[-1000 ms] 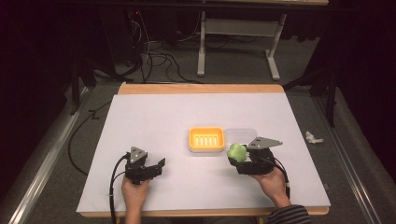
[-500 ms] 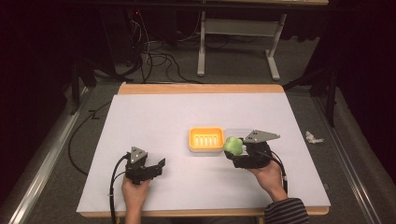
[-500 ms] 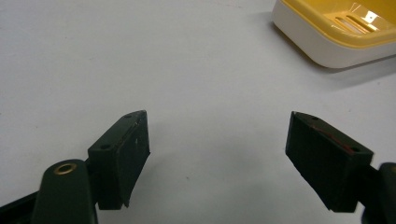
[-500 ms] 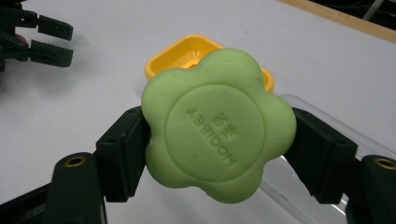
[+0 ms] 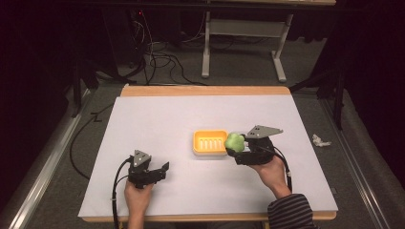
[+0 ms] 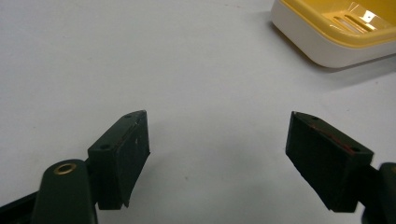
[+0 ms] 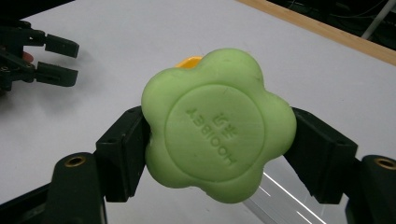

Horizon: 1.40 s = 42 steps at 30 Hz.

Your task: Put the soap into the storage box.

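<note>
High view: right hand-held gripper (image 5: pixel 235 144) clamps a green flower-shaped soap (image 5: pixel 234 141) just beside the yellow soap dish (image 5: pixel 209 143). Left hand-held gripper (image 5: pixel 164 170) rests on the tabletop (image 5: pixel 157 119), jaws apart.

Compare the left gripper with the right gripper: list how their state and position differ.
The left gripper has its jaws spread wide with nothing between them; the right gripper is shut on the green flower-shaped soap bar. The left gripper sits low over bare white table, away from the yellow slotted soap dish; the right gripper is at the dish's right edge. Both are black, two-jawed and hand-held.
</note>
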Tool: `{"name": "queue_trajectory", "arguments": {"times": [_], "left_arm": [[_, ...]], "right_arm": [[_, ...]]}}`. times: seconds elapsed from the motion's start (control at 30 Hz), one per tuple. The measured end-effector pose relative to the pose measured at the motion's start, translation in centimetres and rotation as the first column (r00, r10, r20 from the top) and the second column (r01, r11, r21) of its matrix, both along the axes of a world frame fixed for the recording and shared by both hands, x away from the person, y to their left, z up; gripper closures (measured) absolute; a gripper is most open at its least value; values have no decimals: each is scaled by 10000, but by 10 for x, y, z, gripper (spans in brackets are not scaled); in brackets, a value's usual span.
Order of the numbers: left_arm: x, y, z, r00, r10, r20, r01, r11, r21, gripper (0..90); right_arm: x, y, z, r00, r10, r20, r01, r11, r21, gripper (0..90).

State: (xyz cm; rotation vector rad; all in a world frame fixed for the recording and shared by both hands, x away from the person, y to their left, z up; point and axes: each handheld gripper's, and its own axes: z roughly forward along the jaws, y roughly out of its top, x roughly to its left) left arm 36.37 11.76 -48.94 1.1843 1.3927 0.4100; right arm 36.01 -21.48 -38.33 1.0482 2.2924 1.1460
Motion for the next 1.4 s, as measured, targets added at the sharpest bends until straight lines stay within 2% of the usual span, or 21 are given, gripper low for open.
{"name": "queue_trajectory", "arguments": {"times": [0.37, 0.67, 0.97, 1.13, 1.4], "left_arm": [[0, 0, 0, 10000, 23, -11, -23, 10000, 52, 223], [0, 0, 0, 10000, 18, -54, -18, 9999, 99, 223], [1, 0, -1, 10000, 41, -87, -40, 9999, 117, 222], [1, 0, 0, 9999, 38, -110, -37, 10000, 56, 222], [1, 0, -1, 9999, 51, -99, -50, 9999, 107, 221]], "right_arm": [[15, 8, 7, 9999, 134, -61, -133, 9998, 159, 278], [27, 18, 9, 9995, 317, -93, -317, 9995, 67, 278], [37, 29, 2, 9988, 409, -262, -409, 9992, 11, 278], [43, 32, -1, 9981, 283, -551, -289, 9995, -85, 278], [53, 38, -4, 9976, 239, -644, -251, 9995, -188, 277]]}}
